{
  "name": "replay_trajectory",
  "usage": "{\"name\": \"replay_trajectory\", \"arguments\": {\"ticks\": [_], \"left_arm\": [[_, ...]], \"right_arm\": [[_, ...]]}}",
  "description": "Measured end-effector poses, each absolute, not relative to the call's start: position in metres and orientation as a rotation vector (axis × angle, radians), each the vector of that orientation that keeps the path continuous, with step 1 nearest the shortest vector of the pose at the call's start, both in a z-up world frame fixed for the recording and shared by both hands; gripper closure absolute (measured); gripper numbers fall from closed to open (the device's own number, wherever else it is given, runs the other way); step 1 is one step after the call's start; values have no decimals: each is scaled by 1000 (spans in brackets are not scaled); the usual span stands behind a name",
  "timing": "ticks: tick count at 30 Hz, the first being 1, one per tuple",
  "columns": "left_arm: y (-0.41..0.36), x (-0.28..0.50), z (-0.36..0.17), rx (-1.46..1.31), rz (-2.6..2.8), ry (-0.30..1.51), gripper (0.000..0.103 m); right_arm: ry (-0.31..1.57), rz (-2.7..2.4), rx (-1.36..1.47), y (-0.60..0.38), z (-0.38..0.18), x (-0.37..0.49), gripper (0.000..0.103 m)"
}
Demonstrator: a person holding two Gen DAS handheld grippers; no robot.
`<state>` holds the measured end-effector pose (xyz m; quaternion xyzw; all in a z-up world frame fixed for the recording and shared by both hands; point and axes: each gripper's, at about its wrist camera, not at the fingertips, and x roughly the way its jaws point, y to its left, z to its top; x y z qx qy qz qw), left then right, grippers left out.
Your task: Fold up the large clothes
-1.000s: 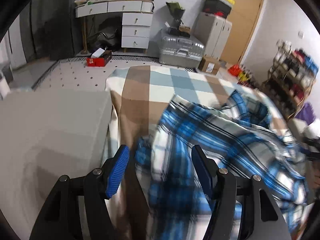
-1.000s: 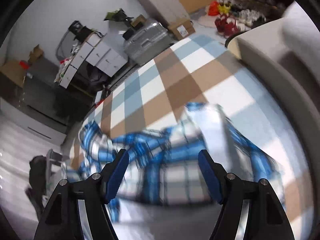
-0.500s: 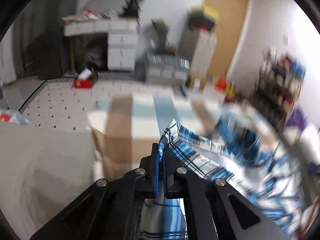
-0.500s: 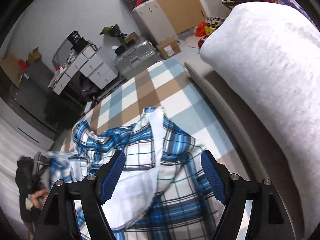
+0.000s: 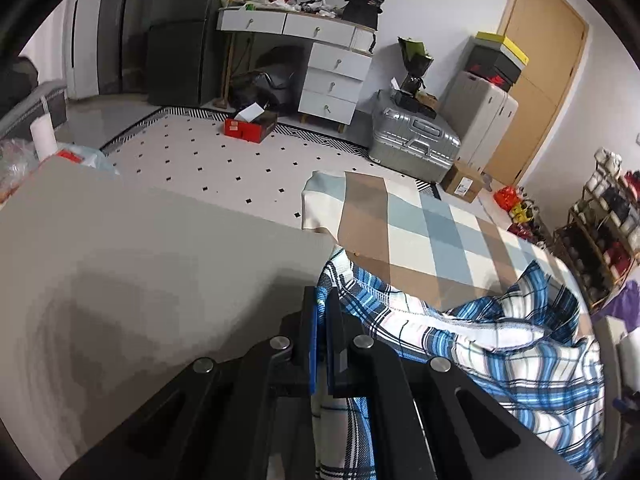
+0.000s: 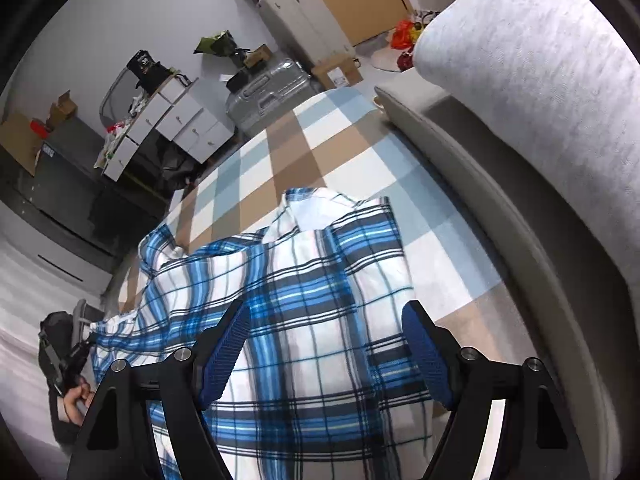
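A: How will the shirt (image 6: 304, 320) handle?

B: Soft and light, I'd judge, thin plaid cotton that drapes and slides on itself. It lies rumpled across the checked blanket (image 6: 280, 152), collar end away from the right tongs (image 6: 326, 354).

A: Where to grip it?

B: At hems and corners. The left tongs (image 5: 320, 344) are pressed together on a stitched edge of it, with cloth hanging from the pinch. The right tongs stand spread above the shirt's body, holding nothing; they likely want the matching edge or corner so the cloth can be stretched flat.

A: And the surface?

B: The blanket covers a sofa seat, a grey cushion (image 6: 540, 60) alongside. It is soft, so the shirt may drag on it.

A: The room?

B: Cluttered: white drawers (image 5: 336, 80), a silver suitcase (image 5: 416, 136), a shoe rack (image 5: 600, 232), a tiled floor (image 5: 224, 160).
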<state>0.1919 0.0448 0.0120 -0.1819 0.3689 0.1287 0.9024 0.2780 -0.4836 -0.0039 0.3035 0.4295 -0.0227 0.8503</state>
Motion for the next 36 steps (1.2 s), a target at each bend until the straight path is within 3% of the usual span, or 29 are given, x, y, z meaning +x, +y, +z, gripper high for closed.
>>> {"name": "replay_trajectory", "arguments": {"ticks": [10, 12, 13, 14, 21, 24, 29, 36], "left_arm": [[44, 210, 12, -346, 261, 780, 103], [43, 210, 13, -337, 261, 785, 103], [43, 210, 13, -334, 261, 784, 103], [42, 209, 15, -329, 260, 780, 103], [34, 194, 44, -273, 213, 690, 103], [31, 197, 48, -259, 207, 669, 103], [37, 208, 48, -303, 188, 648, 103], [40, 257, 35, -314, 224, 699, 103]], "right_arm": [[971, -63, 632, -491, -38, 315, 28], [974, -48, 596, -485, -41, 325, 57], [986, -62, 566, -482, -42, 329, 88], [991, -71, 541, -480, -40, 331, 102], [458, 122, 357, -457, 85, 265, 102], [358, 63, 360, -468, 111, 260, 102], [335, -5, 529, -507, 107, 281, 102], [546, -124, 528, -504, 54, 344, 102]]}}
